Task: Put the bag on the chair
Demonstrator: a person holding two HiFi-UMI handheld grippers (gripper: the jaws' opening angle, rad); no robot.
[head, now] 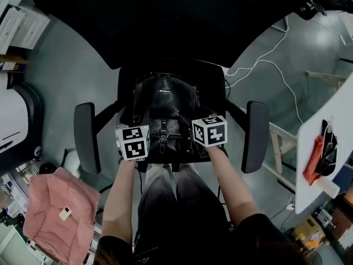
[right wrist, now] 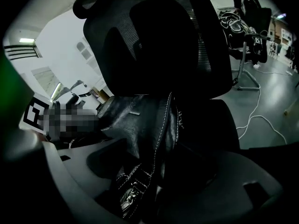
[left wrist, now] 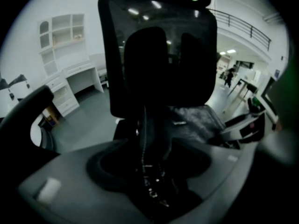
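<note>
Grey floor spreads under a black chair with two padded armrests and a tall mesh back. The black leather bag rests on the seat. Its top lies toward the backrest, and its straps and buckles run down to the near edge.

A white table stands at the right, and a pink cloth lies near left. White cables trail across the far right floor.

Both bare forearms reach forward from the near side, one on each side of the person's knees, and both tilt down toward the seat. The left gripper sits at the bag's near left corner. The right gripper sits at its near right corner. The two marker cubes are almost level with each other.

In each gripper view the jaws stand wide apart. A stitched edge of the bag and its metal hardware rise between them, and no pad presses on it.

Each cube shows black-and-white square markers. A small metal plate on the bag's front is too small to read.
</note>
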